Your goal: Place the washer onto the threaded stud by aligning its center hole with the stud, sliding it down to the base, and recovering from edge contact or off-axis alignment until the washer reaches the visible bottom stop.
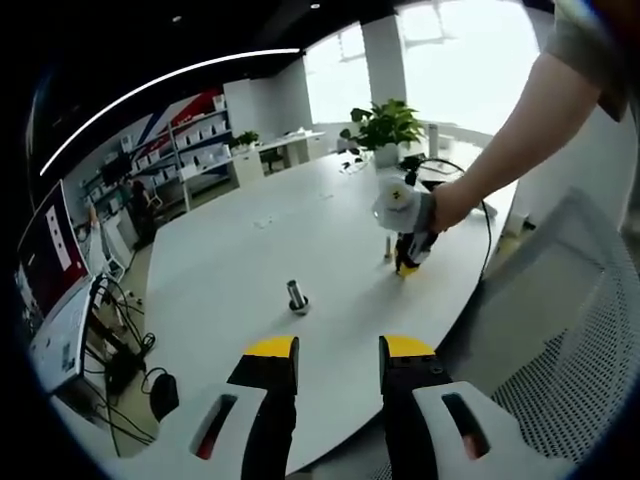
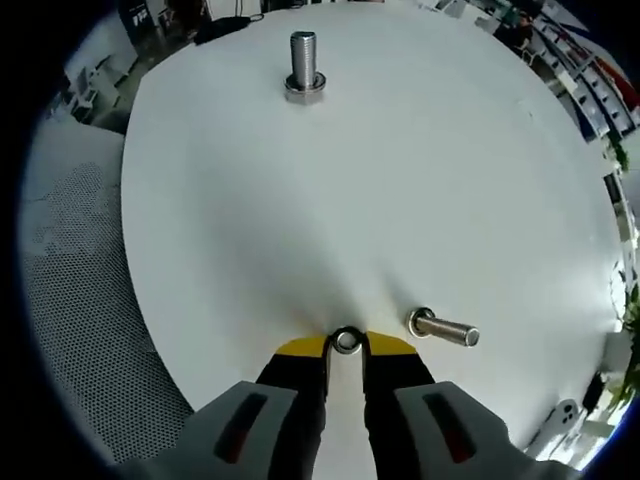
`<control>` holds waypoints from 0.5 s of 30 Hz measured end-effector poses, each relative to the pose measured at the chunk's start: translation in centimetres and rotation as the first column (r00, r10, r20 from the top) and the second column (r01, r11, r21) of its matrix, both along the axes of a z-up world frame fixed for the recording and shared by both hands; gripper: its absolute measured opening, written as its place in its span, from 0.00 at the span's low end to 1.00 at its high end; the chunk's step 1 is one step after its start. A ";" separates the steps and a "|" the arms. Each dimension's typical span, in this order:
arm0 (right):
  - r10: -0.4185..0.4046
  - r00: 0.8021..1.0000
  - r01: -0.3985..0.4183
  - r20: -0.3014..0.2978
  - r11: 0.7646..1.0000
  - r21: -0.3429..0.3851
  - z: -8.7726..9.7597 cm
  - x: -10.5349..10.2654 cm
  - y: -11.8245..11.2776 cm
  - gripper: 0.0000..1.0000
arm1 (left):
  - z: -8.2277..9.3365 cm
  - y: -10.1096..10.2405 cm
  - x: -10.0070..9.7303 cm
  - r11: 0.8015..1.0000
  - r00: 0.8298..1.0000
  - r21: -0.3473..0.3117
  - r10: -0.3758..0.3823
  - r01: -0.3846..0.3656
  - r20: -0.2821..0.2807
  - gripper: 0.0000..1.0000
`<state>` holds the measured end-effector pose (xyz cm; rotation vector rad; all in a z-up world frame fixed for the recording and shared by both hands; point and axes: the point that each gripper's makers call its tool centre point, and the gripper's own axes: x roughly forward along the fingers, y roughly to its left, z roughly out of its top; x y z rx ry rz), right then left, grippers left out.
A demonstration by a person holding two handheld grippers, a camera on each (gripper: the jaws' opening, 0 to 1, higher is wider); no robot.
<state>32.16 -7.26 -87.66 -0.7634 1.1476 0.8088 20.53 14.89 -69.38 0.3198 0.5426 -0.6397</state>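
While I work this from afar: both views look onto one white round table [image 2: 420, 180].
Right gripper [image 2: 346, 345]: its jaws are pinched on the washer [image 2: 346, 341], low at the table surface; I judge the grip edge-on, though the ring is small here.
Left gripper [image 1: 338, 350]: jaws apart, holding nothing, hovering short of the threaded stud [image 1: 297, 296].
Stud: upright on its base, well apart from the washer (far side in the right gripper view).
Loose bolt [image 2: 445, 328]: lying on its side just beside the washer.
Doing it well: I'd lift clear, level the washer, centre its hole over the stud tip, then lower without forcing.
Room: open tabletop between washer and stud; table edge near my right gripper.
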 end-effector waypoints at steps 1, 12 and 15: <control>-0.003 1.000 0.003 0.009 1.000 0.009 0.0 -0.1 0.0 0.15 | 0.0 0.0 0.0 1.000 1.000 0.000 0.000 0.000 0.001 0.30; -0.093 0.995 0.090 0.033 0.992 0.087 0.0 -0.1 -0.3 0.15 | 0.0 -0.1 -0.1 1.000 1.000 0.005 -0.004 0.004 0.004 0.30; -0.136 0.991 0.134 0.013 0.985 0.109 0.0 -0.2 -0.6 0.14 | 0.1 -0.1 0.0 1.000 1.000 0.002 -0.004 0.004 0.008 0.30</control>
